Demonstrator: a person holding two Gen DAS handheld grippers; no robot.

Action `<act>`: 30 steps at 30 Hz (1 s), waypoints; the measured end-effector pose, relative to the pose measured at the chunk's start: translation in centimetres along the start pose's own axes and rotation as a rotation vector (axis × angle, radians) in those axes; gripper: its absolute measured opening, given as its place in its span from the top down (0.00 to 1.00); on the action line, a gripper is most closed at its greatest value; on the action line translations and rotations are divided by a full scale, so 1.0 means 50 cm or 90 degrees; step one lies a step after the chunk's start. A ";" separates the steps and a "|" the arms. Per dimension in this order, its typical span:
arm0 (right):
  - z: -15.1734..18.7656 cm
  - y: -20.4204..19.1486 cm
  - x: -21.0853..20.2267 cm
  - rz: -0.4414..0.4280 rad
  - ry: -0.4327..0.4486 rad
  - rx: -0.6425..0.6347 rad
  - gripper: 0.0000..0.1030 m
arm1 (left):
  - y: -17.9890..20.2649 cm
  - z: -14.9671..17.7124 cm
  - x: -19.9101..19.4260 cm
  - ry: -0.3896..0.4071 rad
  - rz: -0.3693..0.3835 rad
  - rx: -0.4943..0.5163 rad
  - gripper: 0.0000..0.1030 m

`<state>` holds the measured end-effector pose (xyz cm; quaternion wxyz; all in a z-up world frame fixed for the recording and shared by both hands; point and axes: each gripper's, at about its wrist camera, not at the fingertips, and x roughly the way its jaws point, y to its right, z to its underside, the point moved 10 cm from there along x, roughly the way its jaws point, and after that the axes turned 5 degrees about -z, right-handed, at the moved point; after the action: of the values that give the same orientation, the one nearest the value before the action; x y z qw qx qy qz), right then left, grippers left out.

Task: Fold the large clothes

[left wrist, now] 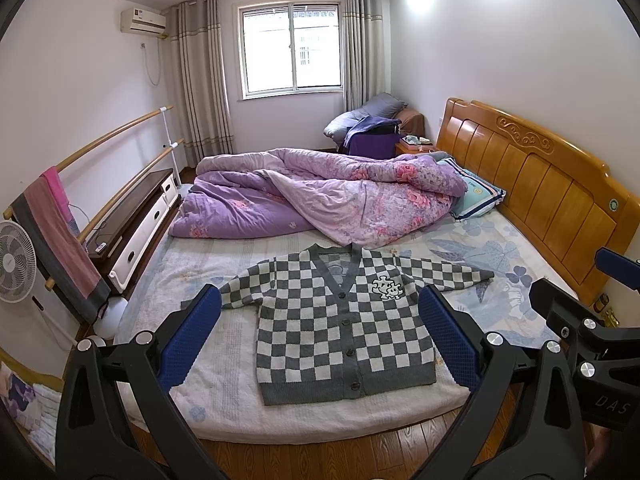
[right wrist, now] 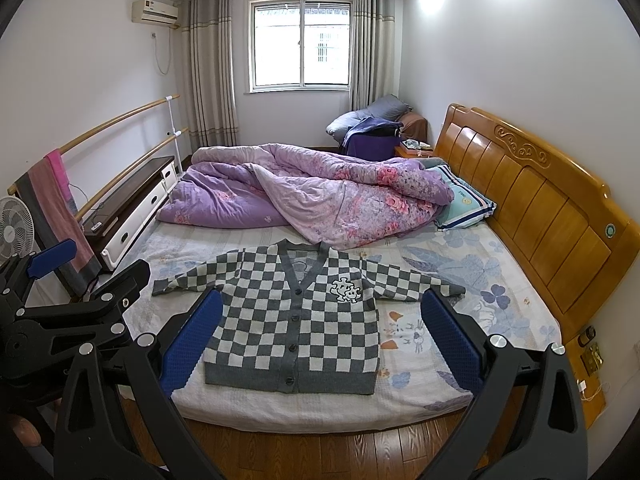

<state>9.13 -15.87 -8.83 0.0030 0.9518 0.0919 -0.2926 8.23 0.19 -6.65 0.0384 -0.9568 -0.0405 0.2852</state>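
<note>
While both held above the floor | left hand-held gripper [left wrist: 320, 334] wide open, empty | right hand-held gripper [right wrist: 322, 336] wide open, empty | checkered cardigan [left wrist: 340, 328] flat on bed [left wrist: 224, 396], buttoned

Grey-white checked cardigan [left wrist: 344, 332] — purple (floral) quilt [left wrist: 320, 196].

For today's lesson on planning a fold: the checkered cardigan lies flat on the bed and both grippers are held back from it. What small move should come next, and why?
Probably bring the left gripper down to the cardigan's left sleeve. Both it and the right gripper are open and empty above the bed's edge, and the buttoned cardigan lies flat with sleeves spread, so a sleeve seems the natural first grasp.
</note>
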 end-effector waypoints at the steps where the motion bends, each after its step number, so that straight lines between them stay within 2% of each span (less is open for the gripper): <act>1: -0.001 0.001 0.000 0.000 0.000 0.000 0.07 | 0.000 0.000 0.000 -0.001 0.000 0.000 0.04; 5: 0.003 0.001 0.006 0.000 0.000 0.001 0.07 | -0.017 0.005 -0.011 -0.002 0.001 -0.001 0.04; 7: 0.003 0.001 0.006 -0.001 -0.002 0.001 0.07 | -0.022 0.020 0.025 -0.002 0.000 0.000 0.04; 22: 0.022 -0.012 0.019 0.005 -0.007 0.006 0.07 | -0.035 0.041 0.048 -0.007 0.005 0.001 0.04; 30: 0.022 -0.015 0.021 0.006 -0.007 0.005 0.07 | -0.032 0.036 0.049 -0.007 0.003 0.001 0.04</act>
<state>9.23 -15.03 -10.28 0.0010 0.9505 0.0863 -0.2985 9.19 2.10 -9.33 0.0379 -0.9554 -0.0383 0.2905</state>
